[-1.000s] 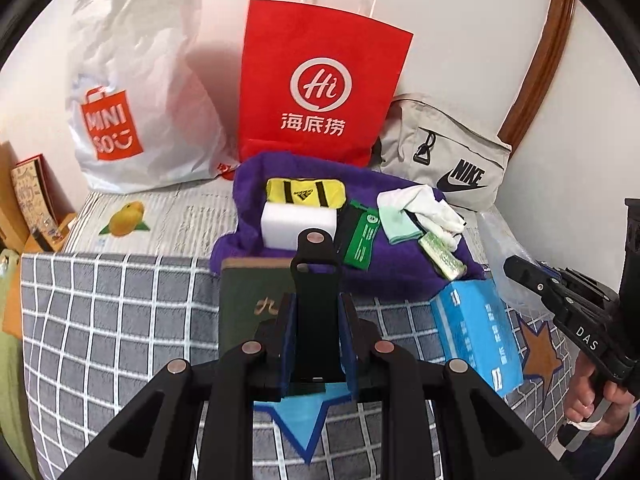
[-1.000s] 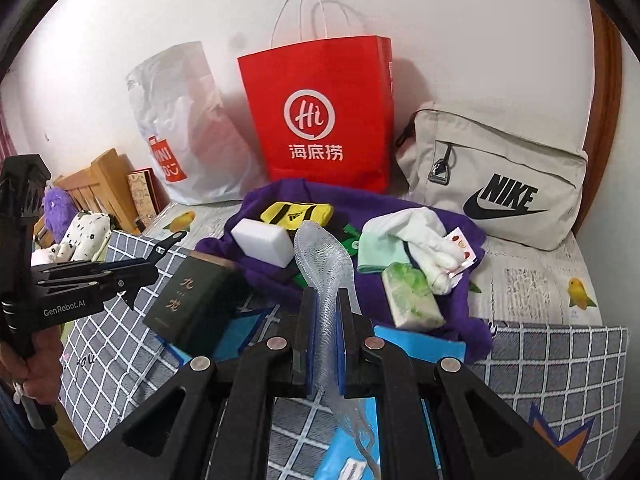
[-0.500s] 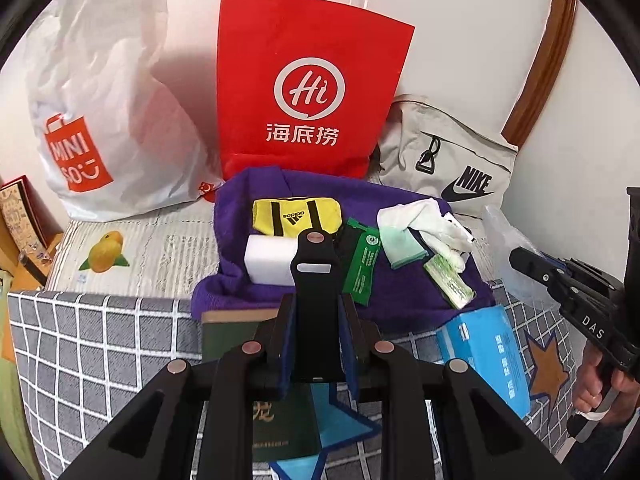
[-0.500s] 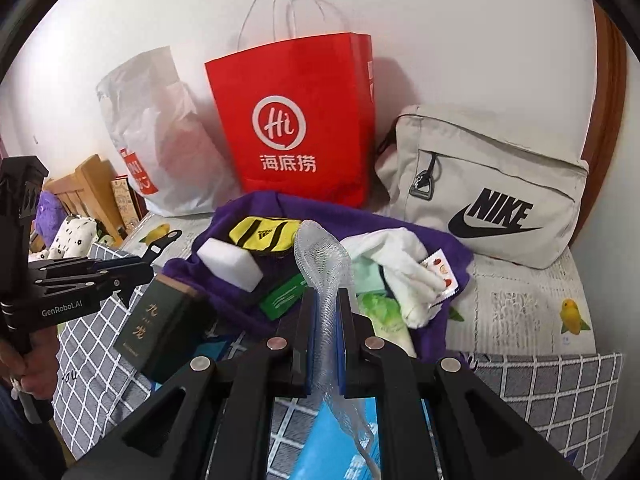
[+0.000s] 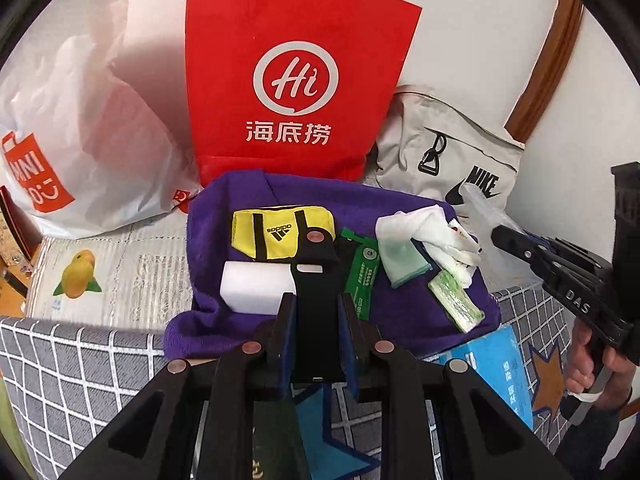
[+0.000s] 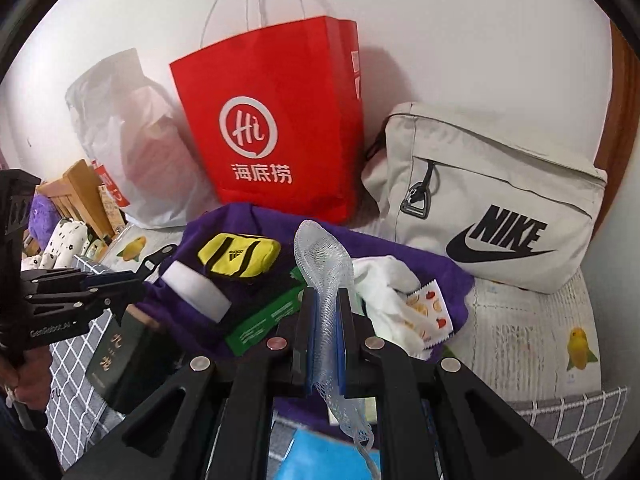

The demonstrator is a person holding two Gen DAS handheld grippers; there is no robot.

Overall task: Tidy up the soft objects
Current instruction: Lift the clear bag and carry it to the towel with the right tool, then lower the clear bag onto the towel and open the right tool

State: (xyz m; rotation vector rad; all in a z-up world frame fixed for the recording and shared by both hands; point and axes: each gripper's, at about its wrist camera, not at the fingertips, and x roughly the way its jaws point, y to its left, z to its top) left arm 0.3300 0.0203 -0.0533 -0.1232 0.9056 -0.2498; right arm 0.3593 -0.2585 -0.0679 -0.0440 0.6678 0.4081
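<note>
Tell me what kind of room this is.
Probably a bedroom at home: the items lie on a checked quilt and a fruit-print bed mat against a wall, shopping bags like the red paper bag stand behind, and plush toys sit beside the bed.

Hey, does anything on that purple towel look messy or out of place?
Yes. The white cloth lies crumpled on the purple towel, partly over a fruit-print sachet, and the towel's front edge is bunched, not flat.
</note>
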